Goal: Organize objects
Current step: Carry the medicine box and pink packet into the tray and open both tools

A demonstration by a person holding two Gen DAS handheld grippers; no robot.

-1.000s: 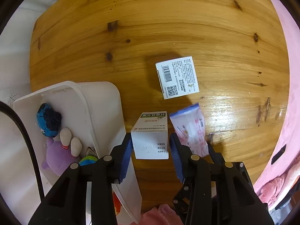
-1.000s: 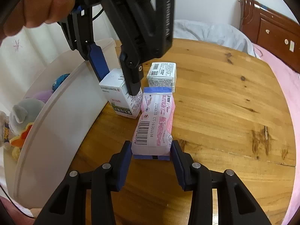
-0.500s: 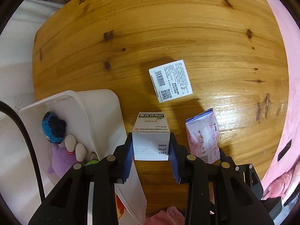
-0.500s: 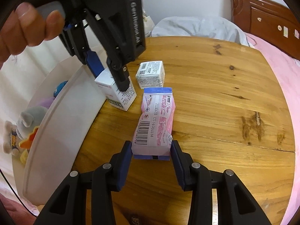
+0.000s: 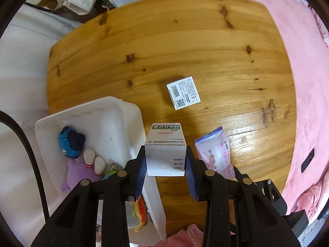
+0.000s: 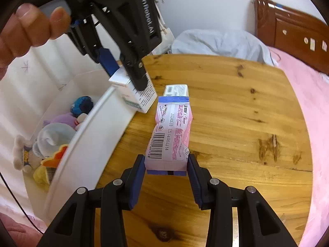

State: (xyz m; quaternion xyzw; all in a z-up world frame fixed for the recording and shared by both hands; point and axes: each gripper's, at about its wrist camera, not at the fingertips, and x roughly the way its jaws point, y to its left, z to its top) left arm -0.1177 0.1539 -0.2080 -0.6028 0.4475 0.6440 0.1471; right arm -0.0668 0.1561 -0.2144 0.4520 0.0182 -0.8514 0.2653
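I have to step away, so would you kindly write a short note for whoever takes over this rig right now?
Left gripper: shut on the white medicine box, held up beside the white bin's rim.
Right gripper: shut on the pink tissue pack, above the wooden table.
On the table: one flat white box with a barcode, not yet picked up.
In the bin: plush toys.
Done: both items gripped.
Left: probably place the box and pack in the bin, then fetch the flat box.
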